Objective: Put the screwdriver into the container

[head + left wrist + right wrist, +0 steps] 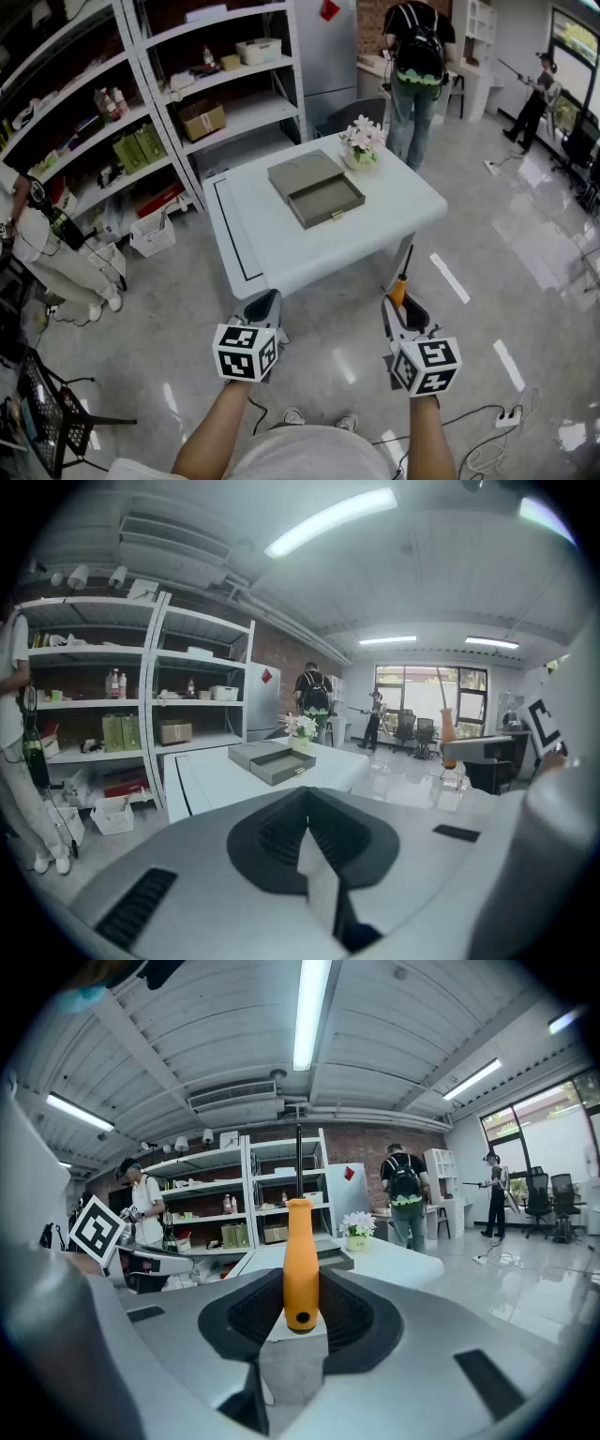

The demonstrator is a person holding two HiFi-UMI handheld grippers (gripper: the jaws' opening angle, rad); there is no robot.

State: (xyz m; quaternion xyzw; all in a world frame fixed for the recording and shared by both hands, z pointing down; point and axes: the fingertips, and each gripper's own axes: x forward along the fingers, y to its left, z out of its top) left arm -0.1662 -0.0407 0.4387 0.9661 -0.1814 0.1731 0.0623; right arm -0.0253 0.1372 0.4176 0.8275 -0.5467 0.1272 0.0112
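Orange plastic on the handle and a thin dark shaft mark the single screwdriver (400, 286). In the head view it stands nearly upright in the right gripper (401, 305), short of the white counter (394, 202). On that counter the one grey container (323, 200) lies with its drawer pulled open, near a lone pot of flowers (361, 145). The left gripper (262, 305) hangs alongside the right and carries nothing. In the left gripper view, that gripper's dark ribbed fingers (281, 832) are pressed together with nothing between them, and the container (272, 758) sits ahead on the counter (225, 775), well apart from the gripper. In the right gripper view, the fingers (258, 1312) are clamped on both sides of the screwdriver (300, 1260), low on its handle, with the shaft rising straight up and the container (336, 1258) just visible behind. The tool looks light, rigid and far from fragile. Its smooth handle could twist or slide in the grip, and the long free shaft is likely to swing wide. The handle appears to be the sensible place to hold it. The count is one screwdriver, one container, one flower pot and two grippers.
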